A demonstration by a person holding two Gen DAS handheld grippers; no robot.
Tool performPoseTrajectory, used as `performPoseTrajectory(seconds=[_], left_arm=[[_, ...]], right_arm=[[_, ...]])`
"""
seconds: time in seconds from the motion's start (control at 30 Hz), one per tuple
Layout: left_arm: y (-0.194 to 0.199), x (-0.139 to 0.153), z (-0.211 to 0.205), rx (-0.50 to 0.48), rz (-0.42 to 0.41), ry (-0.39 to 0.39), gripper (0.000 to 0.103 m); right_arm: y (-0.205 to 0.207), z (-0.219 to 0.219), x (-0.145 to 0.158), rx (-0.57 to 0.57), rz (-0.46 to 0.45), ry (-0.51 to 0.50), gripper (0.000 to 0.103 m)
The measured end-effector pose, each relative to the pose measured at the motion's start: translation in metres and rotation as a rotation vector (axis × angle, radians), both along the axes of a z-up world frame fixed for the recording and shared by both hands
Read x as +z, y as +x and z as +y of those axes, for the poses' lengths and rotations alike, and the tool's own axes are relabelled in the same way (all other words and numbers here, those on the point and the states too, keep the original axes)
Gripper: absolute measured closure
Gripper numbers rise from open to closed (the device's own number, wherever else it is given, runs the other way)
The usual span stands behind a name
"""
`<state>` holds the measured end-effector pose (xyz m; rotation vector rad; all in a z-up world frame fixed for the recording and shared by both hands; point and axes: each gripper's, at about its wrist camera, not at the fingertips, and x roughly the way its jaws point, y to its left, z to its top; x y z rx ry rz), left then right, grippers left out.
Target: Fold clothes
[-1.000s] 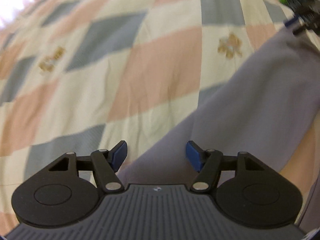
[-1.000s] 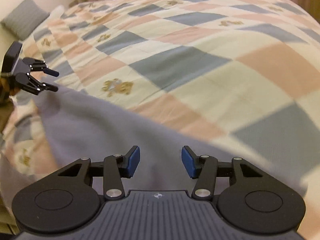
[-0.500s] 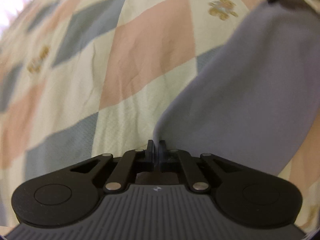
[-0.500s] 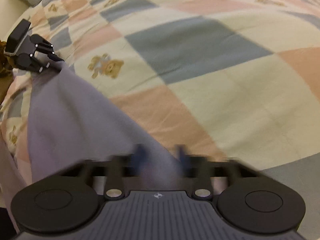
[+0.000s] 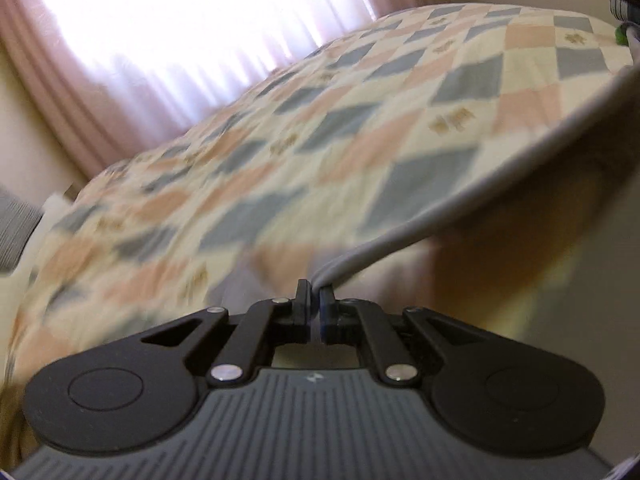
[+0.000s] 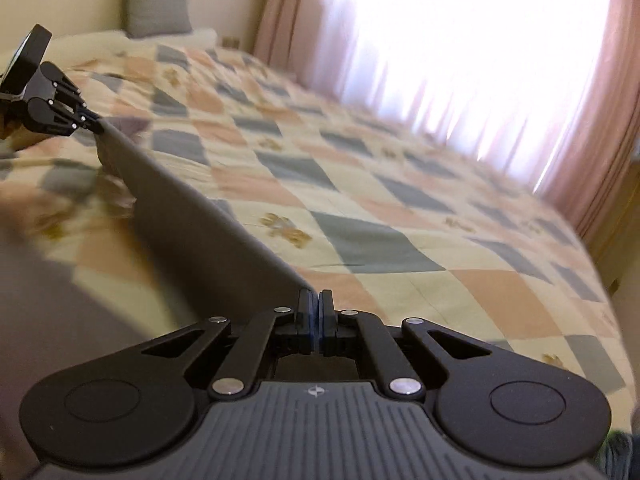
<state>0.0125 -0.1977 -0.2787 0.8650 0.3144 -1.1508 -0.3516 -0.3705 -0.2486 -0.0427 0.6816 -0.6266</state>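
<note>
The left gripper [image 5: 315, 304] is closed tight, and its two fingers pinch the edge of the gray cloth [image 5: 500, 184]. The cloth edge starts right at the fingertips and runs up and away to the right like a long, stretched line. Below that line the cloth hangs down on the right side of the left camera's view.

The right gripper [image 6: 316, 312] is closed tight too. The gray cloth [image 6: 192, 232] comes out from between its fingers and goes up and to the left. It looks dark on this side and pulled straight. At the far end of that line, the left gripper [image 6: 94, 125] shows again, small, with its fingers closed on the other end of the cloth. So the cloth is held up off the bed between the two grippers, one at each end of its top edge.

Under and behind the cloth lies the quilt [image 6: 400, 240], with blue, pink and cream squares and small brown bear pictures. It covers the whole bed.

Farther back, a gray pillow [image 6: 158, 2] leans on the wall at the head of the bed. Pink curtains [image 6: 592, 128] hang beside a very bright window [image 6: 460, 40].
</note>
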Motion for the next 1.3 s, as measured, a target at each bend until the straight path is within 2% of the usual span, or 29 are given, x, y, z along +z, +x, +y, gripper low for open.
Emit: performPoseTrajectory(seconds=[0.13,0.2,0.27,0.33,0.4,0.43,0.47,0.53,0.63,0.73,0.8,0.9,1.0,1.03,1.13,1.17,1.2,1.23,1.3], left_arm=[[-0.027,-0.042,0.065,0.065,0.033,0.051,0.099],[-0.038,-0.061,0.087,0.1,0.019,0.044,0.099],[-0.04,-0.065,0.109,0.146,0.055,-0.013,0.095],[-0.042,-0.063,0.13,0.183,0.107,-0.092,0.095],[-0.046,-0.054,0.148,0.184,0.135,-0.16,0.092],[-0.049,-0.047,0.156,0.191,0.157,-0.195,0.086],[-0.049,-0.039,0.158,0.209,0.185,-0.197,0.081],[-0.049,-0.02,0.156,0.229,0.224,-0.199,0.08],[-0.042,0.006,0.135,0.203,0.209,-0.228,0.065],[-0.029,0.019,0.09,0.198,0.238,-0.218,0.062],[-0.008,0.021,0.045,0.234,0.279,-0.186,0.062],[0.024,0.019,-0.019,0.307,0.33,-0.118,0.061],[0.055,-0.004,-0.077,0.386,0.343,-0.017,0.062],[0.064,-0.016,-0.093,0.413,0.348,0.027,0.063],[0.074,-0.047,-0.118,0.454,0.295,0.112,0.066],[0.078,-0.057,-0.126,0.467,0.276,0.14,0.076],[0.08,-0.059,-0.123,0.477,0.276,0.125,0.086],[0.083,-0.061,-0.119,0.487,0.278,0.104,0.101],[0.089,-0.06,-0.108,0.501,0.293,0.054,0.101]], right_arm=[[-0.037,0.069,-0.041,-0.019,0.003,0.022,0.103],[-0.051,0.096,-0.07,-0.028,0.038,0.065,0.103],[-0.061,0.119,-0.096,-0.034,0.068,0.094,0.103],[-0.07,0.137,-0.111,-0.077,0.047,0.109,0.103],[-0.082,0.145,-0.11,-0.156,-0.062,0.139,0.091],[-0.088,0.148,-0.106,-0.191,-0.124,0.151,0.078],[-0.094,0.151,-0.101,-0.223,-0.181,0.153,0.065],[-0.102,0.156,-0.089,-0.306,-0.279,0.193,0.05],[-0.11,0.162,-0.069,-0.387,-0.398,0.269,0.046],[-0.109,0.158,-0.056,-0.438,-0.467,0.31,0.042],[-0.107,0.147,-0.053,-0.486,-0.489,0.332,0.042],[-0.118,0.116,-0.054,-0.553,-0.57,0.415,0.042],[-0.133,0.082,-0.061,-0.627,-0.648,0.501,0.038],[-0.138,0.071,-0.067,-0.657,-0.679,0.537,0.038],[-0.15,0.048,-0.084,-0.699,-0.776,0.636,0.038],[-0.153,0.044,-0.09,-0.709,-0.801,0.663,0.038],[-0.155,0.04,-0.096,-0.721,-0.823,0.693,0.038],[-0.157,0.036,-0.101,-0.733,-0.844,0.722,0.037],[-0.16,0.028,-0.113,-0.764,-0.889,0.778,0.037]])
